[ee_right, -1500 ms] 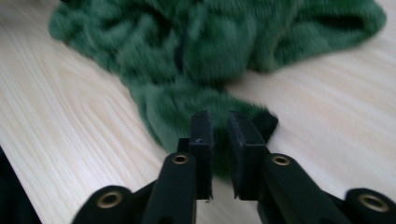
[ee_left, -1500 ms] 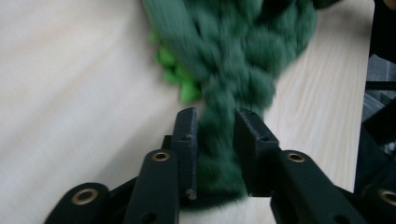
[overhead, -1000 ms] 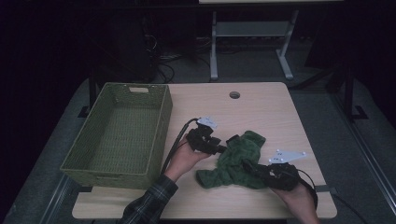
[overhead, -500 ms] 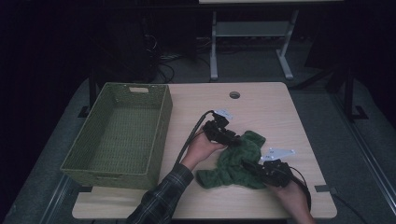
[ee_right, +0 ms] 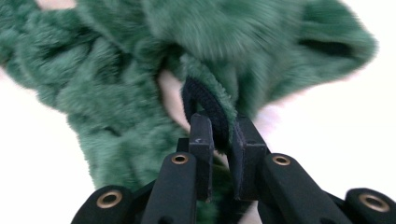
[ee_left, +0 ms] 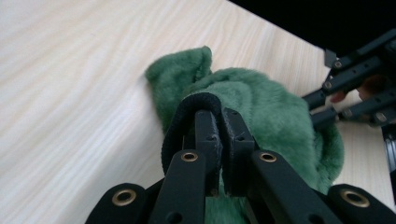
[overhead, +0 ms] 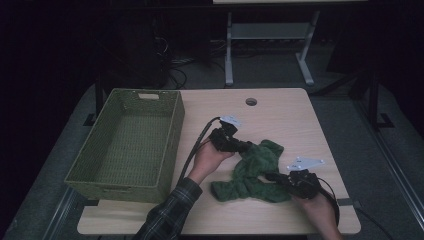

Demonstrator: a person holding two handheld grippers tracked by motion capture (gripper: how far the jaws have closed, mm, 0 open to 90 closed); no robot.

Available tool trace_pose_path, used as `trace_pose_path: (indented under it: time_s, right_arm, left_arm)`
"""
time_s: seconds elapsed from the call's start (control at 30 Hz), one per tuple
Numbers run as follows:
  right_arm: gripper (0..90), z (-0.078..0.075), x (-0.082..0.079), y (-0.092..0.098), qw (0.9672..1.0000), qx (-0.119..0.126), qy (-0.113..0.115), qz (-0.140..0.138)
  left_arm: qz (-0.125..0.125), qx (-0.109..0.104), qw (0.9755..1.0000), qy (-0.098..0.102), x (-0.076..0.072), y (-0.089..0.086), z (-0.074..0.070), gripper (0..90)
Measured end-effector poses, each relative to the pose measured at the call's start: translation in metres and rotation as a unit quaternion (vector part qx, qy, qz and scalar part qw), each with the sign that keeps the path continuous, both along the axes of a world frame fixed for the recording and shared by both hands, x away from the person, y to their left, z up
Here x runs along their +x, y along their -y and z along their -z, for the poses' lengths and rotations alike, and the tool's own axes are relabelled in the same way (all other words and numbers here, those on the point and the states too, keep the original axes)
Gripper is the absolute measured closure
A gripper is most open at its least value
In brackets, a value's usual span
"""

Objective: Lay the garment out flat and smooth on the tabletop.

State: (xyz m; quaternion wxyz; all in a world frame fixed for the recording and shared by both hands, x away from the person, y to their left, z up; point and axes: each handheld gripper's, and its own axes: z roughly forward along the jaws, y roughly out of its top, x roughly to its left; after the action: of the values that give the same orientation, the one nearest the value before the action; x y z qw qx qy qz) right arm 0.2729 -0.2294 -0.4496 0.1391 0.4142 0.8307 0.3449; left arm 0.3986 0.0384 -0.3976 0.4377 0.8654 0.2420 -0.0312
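A green fuzzy cloth (overhead: 252, 172) with a black-trimmed edge lies crumpled on the wooden table (overhead: 285, 117). My left gripper (overhead: 245, 146) is at its upper left corner. In the left gripper view its jaws (ee_left: 219, 116) have just been closing and are shut on the black edge of the cloth (ee_left: 266, 102). My right gripper (overhead: 274, 176) comes in from the right at the cloth's lower part. Its jaws (ee_right: 219, 128) have also just been closing and pinch a black-trimmed fold of the cloth (ee_right: 116, 93). The right gripper (ee_left: 355, 88) shows beyond the cloth in the left gripper view.
A green woven basket (overhead: 125, 145) stands at the table's left side with nothing in it. A round cable hole (overhead: 251, 101) sits near the far edge. Beyond the table the dark floor holds a metal stand (overhead: 267, 35) and cables.
My left gripper moved right onto the cloth's upper corner and closed on its edge. The right gripper slid a little left into the cloth and closed on a fold.
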Motion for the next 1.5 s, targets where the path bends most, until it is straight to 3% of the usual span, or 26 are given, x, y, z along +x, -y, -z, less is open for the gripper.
trace_pose_path:
  time_s: [0.03, 0.2, 0.4, 0.6, 0.77, 0.8, 0.93, 1.0, 1.1, 1.2, 1.23, 1.27, 1.37, 1.5]
  right_arm:
    - [80.0, -0.003, 0.002, 0.006, 0.9999, 0.003, 0.007, 0.011]
    - [82.0, -0.017, 0.009, 0.016, 0.9991, 0.014, 0.036, 0.02]
    - [82.1, -0.029, 0.023, 0.007, 0.9984, 0.011, 0.055, 0.007]
    - [81.6, -0.022, 0.04, -0.013, 0.999, 0.002, 0.043, -0.013]
    - [81.1, -0.014, 0.049, -0.022, 0.9991, -0.004, 0.033, -0.026]
    - [80.0, -0.01, 0.052, -0.024, 0.9993, -0.001, 0.024, -0.029]
    - [72.8, -0.007, 0.052, -0.028, 0.9992, -0.001, 0.018, -0.035]
    - [67.1, -0.008, 0.051, -0.027, 0.9992, 0.0, 0.02, -0.036]
    - [66.0, -0.012, 0.049, -0.024, 0.9991, 0.007, 0.024, -0.033]
    - [65.7, -0.023, 0.047, -0.017, 0.9989, 0.021, 0.036, -0.021]
    - [65.7, -0.023, 0.047, -0.017, 0.9989, 0.021, 0.036, -0.021]
    - [65.7, -0.027, 0.051, -0.014, 0.9989, 0.021, 0.036, -0.018]
    - [65.7, -0.032, 0.059, -0.013, 0.9988, 0.027, 0.041, -0.011]
    - [64.6, -0.034, 0.075, -0.015, 0.999, 0.026, 0.035, -0.001]
  left_arm:
    - [-0.01, -0.006, 0.9999, 0.005, -0.002, -0.012, -0.005, 86.7]
    - [-0.035, -0.011, 0.9993, 0.004, -0.01, -0.032, -0.009, 86.8]
    - [-0.073, -0.015, 0.9972, -0.011, -0.023, -0.056, -0.002, 86.8]
    - [-0.104, 0.023, 0.994, -0.027, -0.038, -0.068, 0.022, 86.8]
    - [-0.105, 0.052, 0.9922, -0.042, -0.042, -0.068, 0.041, 86.7]
    - [-0.103, 0.073, 0.9908, -0.048, -0.042, -0.068, 0.051, 86.6]
    - [-0.107, 0.081, 0.9894, -0.057, -0.043, -0.069, 0.062, 85.8]
    - [-0.112, 0.073, 0.9896, -0.054, -0.044, -0.07, 0.06, 82.0]
    - [-0.115, 0.065, 0.9901, -0.047, -0.045, -0.072, 0.053, 68.4]
    - [-0.122, 0.035, 0.9915, -0.027, -0.046, -0.073, 0.033, 62.9]
    - [-0.122, 0.035, 0.9915, -0.027, -0.046, -0.073, 0.033, 62.1]
    - [-0.122, 0.026, 0.992, -0.017, -0.043, -0.072, 0.023, 61.7]
    - [-0.12, 0.025, 0.9925, -0.002, -0.034, -0.068, 0.011, 60.9]
    - [-0.116, 0.025, 0.9928, 0.015, -0.014, -0.059, 0.004, 57.6]
